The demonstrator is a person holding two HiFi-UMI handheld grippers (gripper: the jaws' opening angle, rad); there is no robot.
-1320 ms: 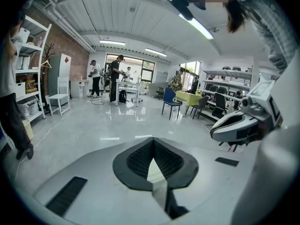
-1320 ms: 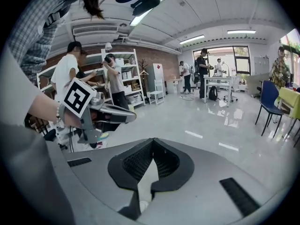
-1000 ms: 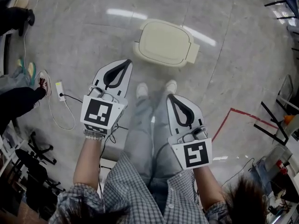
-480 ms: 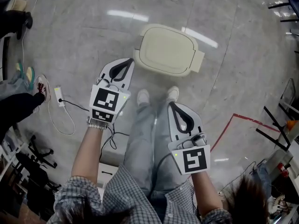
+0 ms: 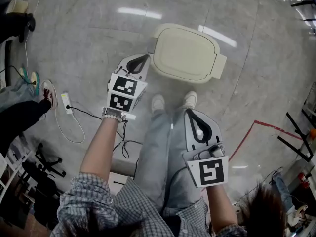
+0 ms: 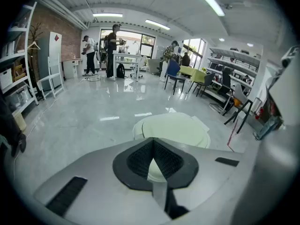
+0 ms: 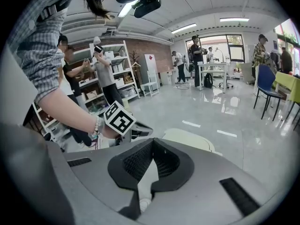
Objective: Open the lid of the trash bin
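On the floor (image 5: 89,38) right in front of my shoes (image 5: 158,102), the trash bin (image 5: 217,65) sits with its cream lid (image 5: 185,51) flat down, so nothing's actually opened yet.

My left gripper (image 5: 139,59) is out at the bin's left edge, jaws pressed together with nothing pinched between them. Looking along it, the lid (image 6: 171,128) fills the space just past the tips. From the head view I honestly can't tell if I'm touching the rim or just hanging right beside it.

My right gripper (image 5: 196,115) is hanging back near my right leg, well short of the bin. Its jaws are pressed together too, and empty.

Progress-wise I'd call this the approach, basically done on the left side. What's left is the whole real job, I reckon: get a tip under or against the lid's edge, then swing it up on its hinge. The lip looks low and smooth, so a slip seems likely.
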